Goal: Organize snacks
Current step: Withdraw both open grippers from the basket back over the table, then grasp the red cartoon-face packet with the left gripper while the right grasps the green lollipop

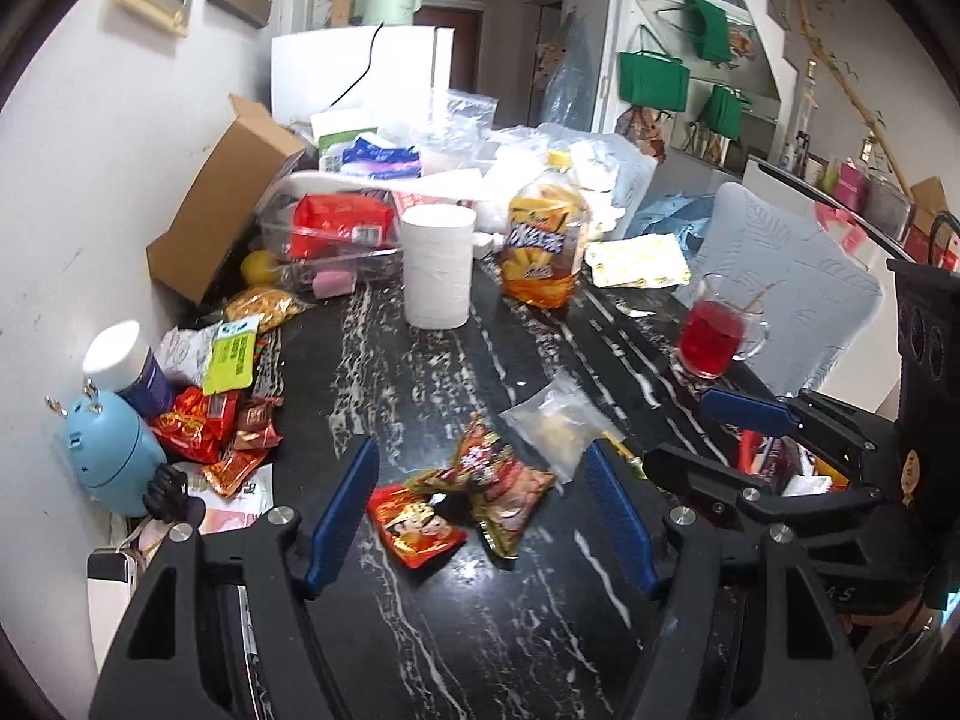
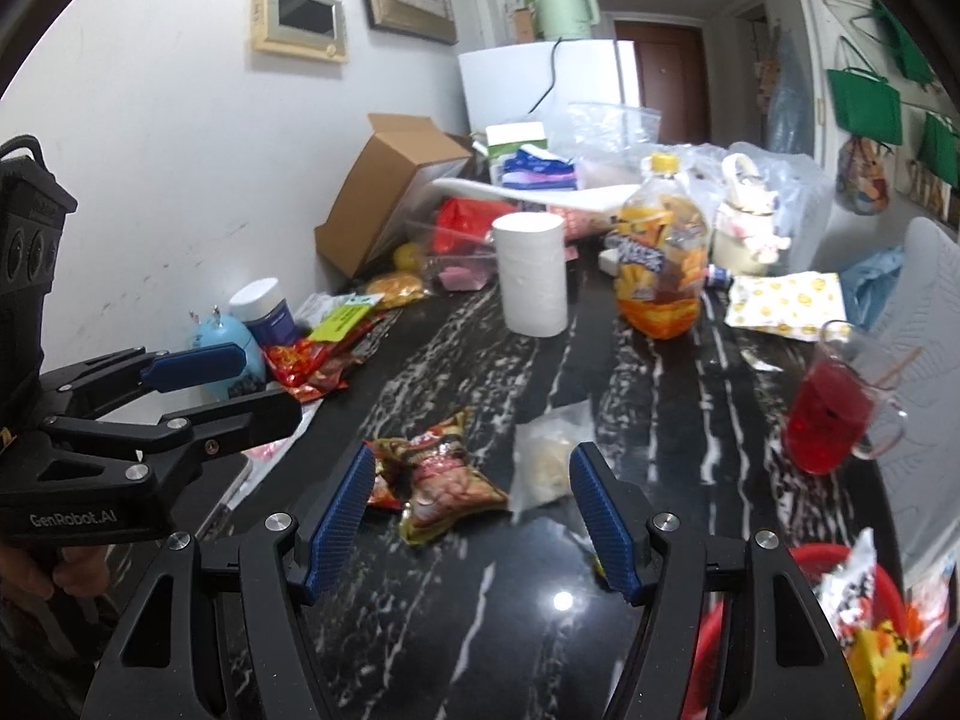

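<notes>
Both tongs are held half open and empty. The snack packets [image 1: 462, 495] lie directly ahead of the left tongs [image 1: 483, 516], long axis running diagonally; the right tongs [image 2: 471, 510] are offset toward the clear pouch [image 2: 543, 462].

Crumpled red and brown snack packets [image 1: 462, 492] lie touching on the black marble table [image 1: 420, 360].

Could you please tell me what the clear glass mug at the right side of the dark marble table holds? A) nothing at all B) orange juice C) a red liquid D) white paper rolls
C: the glass mug is partly filled with red liquid, seen again in the right wrist view, standing upright on the marble table.
</notes>
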`<state>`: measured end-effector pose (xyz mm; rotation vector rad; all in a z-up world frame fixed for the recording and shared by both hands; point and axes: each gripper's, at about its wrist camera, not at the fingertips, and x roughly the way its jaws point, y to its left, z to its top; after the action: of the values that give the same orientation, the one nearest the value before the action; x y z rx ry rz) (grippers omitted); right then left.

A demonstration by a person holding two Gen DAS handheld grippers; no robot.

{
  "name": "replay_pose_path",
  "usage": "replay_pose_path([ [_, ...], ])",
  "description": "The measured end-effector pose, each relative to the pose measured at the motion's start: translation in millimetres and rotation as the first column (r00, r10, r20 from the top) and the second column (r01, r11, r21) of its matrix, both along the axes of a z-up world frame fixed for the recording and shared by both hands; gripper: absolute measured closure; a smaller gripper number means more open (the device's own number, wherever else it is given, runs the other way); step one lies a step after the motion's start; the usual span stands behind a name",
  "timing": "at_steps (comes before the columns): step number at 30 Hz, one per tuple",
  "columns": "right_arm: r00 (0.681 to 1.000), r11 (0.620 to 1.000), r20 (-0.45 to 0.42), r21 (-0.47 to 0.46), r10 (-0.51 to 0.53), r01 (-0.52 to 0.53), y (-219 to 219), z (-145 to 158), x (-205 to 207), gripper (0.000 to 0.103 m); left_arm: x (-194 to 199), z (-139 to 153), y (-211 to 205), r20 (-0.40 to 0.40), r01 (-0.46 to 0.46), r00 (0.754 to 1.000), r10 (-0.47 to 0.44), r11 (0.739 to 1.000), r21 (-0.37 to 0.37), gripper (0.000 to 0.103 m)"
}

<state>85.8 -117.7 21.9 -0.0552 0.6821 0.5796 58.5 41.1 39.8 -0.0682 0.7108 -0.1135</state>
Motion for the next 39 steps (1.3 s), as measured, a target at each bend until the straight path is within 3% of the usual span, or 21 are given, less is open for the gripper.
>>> replay_pose_path([
  [13,0.996,0.995,-0.078,-0.088,-0.051,0.044,10.7,-42.5,25.1,0.035,26.7,-57.2,12.0,-0.138,0.032,0.989,-0.051,0.990,-0.134,0.033],
  [24,0.971,0.981,-0.168,-0.118,-0.172,0.154,-15.0,-75.2,41.1,0.036,44.4,-83.8,4.7,-0.204,-0.016,0.979,-0.001,0.997,-0.080,0.033],
  [27,0.959,0.976,-0.204,-0.133,-0.197,0.172,-19.5,-82.1,46.1,0.041,48.6,-92.2,9.2,-0.233,-0.043,0.972,0.024,0.996,-0.075,0.033],
  [39,0.957,0.950,-0.182,-0.259,-0.227,0.176,-8.7,-90.2,55.2,0.047,57.5,-113.3,23.2,-0.283,-0.089,0.957,0.059,0.991,-0.096,0.033],
])
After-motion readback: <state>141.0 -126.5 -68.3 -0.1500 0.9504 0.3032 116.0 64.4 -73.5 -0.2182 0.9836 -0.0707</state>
